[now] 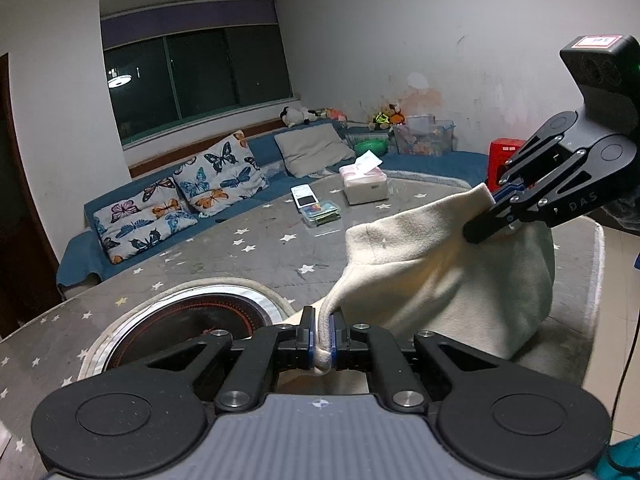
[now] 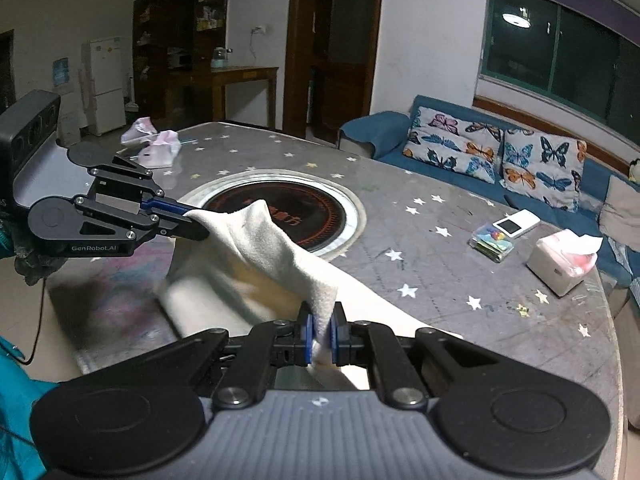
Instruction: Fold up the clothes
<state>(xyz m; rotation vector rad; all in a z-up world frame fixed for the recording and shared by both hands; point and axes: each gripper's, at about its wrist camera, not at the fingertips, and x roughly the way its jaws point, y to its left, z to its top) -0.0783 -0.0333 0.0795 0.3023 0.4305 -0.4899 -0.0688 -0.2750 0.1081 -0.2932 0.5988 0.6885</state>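
A cream fleece garment (image 1: 440, 280) hangs lifted above the grey star-patterned table (image 1: 224, 256), stretched between both grippers. My left gripper (image 1: 323, 320) is shut on one corner of it at the bottom of the left wrist view. In that same view my right gripper (image 1: 486, 218) comes in from the right, shut on the other corner. The right wrist view shows the cream garment (image 2: 260, 268) sagging toward the table (image 2: 440, 240), my right gripper (image 2: 322, 316) pinching its near corner and my left gripper (image 2: 198, 222) clamping the far one.
A round black hotplate (image 2: 280, 216) is set in the table's middle. A tissue box (image 1: 364, 186), a white device (image 1: 305, 197) and a small clear box (image 1: 322, 212) lie on the far side. Pink clothes (image 2: 154, 146) rest at another edge. A blue sofa with butterfly cushions (image 1: 180, 200) runs behind.
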